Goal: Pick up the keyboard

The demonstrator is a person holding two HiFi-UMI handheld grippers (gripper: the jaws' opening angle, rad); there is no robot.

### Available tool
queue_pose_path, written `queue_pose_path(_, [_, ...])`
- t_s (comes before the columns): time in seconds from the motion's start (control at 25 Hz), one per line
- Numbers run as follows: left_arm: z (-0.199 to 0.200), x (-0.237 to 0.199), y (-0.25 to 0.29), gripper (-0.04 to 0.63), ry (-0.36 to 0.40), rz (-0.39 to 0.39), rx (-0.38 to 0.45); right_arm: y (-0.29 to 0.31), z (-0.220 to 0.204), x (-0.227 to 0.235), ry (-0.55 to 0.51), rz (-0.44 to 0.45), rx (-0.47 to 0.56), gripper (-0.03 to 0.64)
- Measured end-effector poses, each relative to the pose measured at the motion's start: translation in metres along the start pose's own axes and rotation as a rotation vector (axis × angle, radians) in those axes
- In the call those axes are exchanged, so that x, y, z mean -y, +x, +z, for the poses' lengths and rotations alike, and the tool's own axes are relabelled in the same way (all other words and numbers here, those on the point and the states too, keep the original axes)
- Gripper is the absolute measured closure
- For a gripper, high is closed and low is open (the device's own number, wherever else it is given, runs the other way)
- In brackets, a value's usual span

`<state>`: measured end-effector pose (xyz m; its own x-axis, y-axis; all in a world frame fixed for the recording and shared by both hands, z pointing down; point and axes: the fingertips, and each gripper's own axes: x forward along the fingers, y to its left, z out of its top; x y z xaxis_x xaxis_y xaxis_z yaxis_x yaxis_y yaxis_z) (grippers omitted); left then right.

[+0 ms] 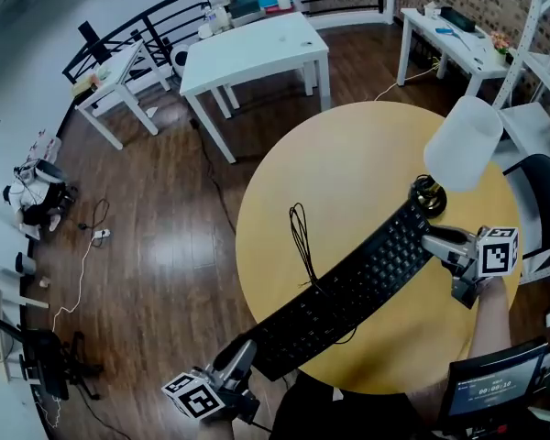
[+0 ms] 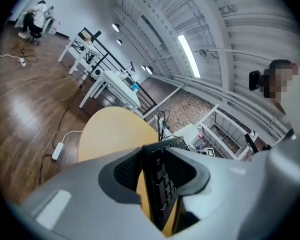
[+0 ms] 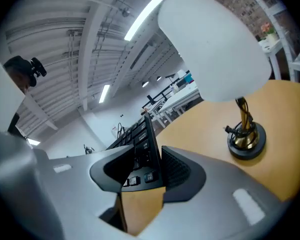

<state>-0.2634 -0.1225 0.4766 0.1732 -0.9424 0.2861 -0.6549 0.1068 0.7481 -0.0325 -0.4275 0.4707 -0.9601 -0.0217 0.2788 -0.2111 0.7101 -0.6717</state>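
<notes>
A long black keyboard [image 1: 348, 287] hangs lifted above the round wooden table [image 1: 348, 163], running from lower left to upper right. My left gripper [image 1: 243, 360] is shut on its near left end, seen edge-on between the pads as the keyboard [image 2: 162, 181]. My right gripper [image 1: 431, 243] is shut on the far right end, where the keyboard [image 3: 142, 151] stands on edge between the jaws. Its black cable [image 1: 302, 236] trails in a loop onto the tabletop.
A table lamp with a white shade [image 1: 463, 142] and brass base [image 1: 428, 193] stands just beyond the keyboard's right end; the lamp base [image 3: 246, 140] is close to my right gripper. White tables [image 1: 257, 53] stand further back. A black chair [image 1: 545, 191] is at right.
</notes>
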Motion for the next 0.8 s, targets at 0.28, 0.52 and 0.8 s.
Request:
queue_pose_path(0.28, [0.058,0.045,-0.021,0.454,0.095,-0.115,-0.013,-0.040,0.033,-0.072,-0.089,-0.059,0.159,0.451])
queue_pose_path(0.52, [0.073,0.067,-0.032,0.453,0.186,-0.153,-0.055,-0.074,0.033,-0.106,-0.123,-0.111,0.252,0.453])
queue_pose_path(0.8, [0.087,0.082,-0.037,0.453,0.222,-0.249,-0.043,-0.088,0.033,-0.129,-0.154,-0.132,0.306,0.457])
